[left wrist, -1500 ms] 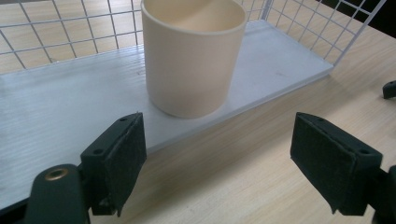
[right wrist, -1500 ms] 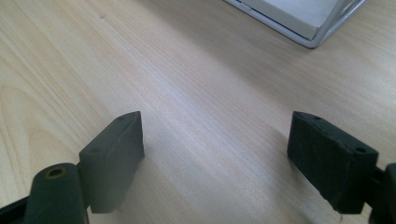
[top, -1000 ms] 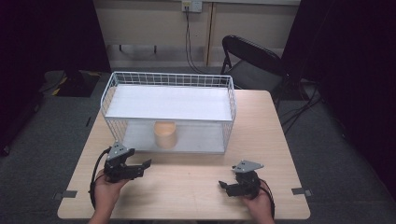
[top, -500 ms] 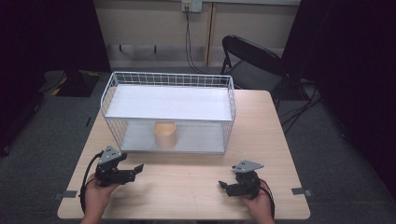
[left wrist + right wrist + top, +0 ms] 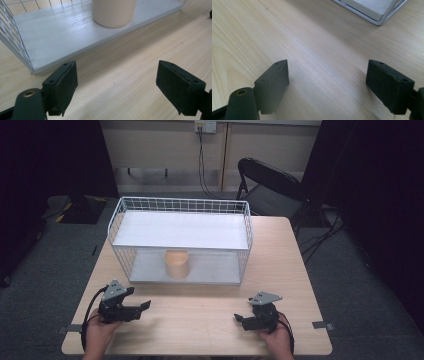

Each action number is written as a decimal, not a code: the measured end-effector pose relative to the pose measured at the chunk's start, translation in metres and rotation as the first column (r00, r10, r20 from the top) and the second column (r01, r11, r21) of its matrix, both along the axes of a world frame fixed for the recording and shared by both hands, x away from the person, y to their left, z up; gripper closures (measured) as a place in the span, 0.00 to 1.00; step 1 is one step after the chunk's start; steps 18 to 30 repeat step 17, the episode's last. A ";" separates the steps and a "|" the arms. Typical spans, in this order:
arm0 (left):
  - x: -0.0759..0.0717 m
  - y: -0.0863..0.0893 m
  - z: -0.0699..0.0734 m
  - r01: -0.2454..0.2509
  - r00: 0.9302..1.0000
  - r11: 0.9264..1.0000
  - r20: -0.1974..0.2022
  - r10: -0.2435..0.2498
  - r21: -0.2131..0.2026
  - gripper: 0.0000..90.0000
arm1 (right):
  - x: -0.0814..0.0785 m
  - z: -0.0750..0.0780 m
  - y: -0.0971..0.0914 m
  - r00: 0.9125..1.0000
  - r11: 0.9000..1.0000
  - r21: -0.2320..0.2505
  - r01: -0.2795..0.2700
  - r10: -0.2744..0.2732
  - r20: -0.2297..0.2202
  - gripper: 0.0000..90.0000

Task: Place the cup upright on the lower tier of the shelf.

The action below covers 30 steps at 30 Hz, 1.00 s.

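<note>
cup: tan cylinder, upright on the lower white shelf of the wire basket, near its open front edge, left of centre
left gripper: on the table in front of the basket's left end, fingers spread wide, holding nothing
right gripper: on the table near the front right, fingers spread wide, holding nothing
key relation: cup lies ahead of the left gripper and a bit to its right; in the left gripper view it sits at top centre, roughly in line with the gap between the fingers
long axis: cup's is vertical, so a side-on grasp fits
nearer hand: left, by my read; right is well apart from the cup
risk: upper shelf and wire wall limit approach height
</note>
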<state>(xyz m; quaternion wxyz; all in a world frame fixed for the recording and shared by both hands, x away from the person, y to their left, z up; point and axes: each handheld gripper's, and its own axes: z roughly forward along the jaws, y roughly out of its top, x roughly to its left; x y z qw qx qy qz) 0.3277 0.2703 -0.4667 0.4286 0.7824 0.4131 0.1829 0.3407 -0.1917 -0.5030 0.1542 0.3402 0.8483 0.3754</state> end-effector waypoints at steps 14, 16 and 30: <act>-0.001 0.005 -0.021 0.011 0.998 0.998 -0.055 -0.008 0.057 0.19 | 0.000 0.000 0.000 1.000 1.000 0.000 0.000 0.000 0.000 0.20; -0.001 0.004 -0.023 0.016 0.998 0.998 -0.062 -0.012 0.057 0.19 | 0.000 0.000 0.000 1.000 1.000 0.000 0.000 0.000 0.000 0.20; 0.000 0.005 -0.024 0.018 0.998 0.998 -0.062 -0.014 0.061 0.19 | 0.000 0.000 0.000 1.000 1.000 0.000 0.000 0.000 0.000 0.20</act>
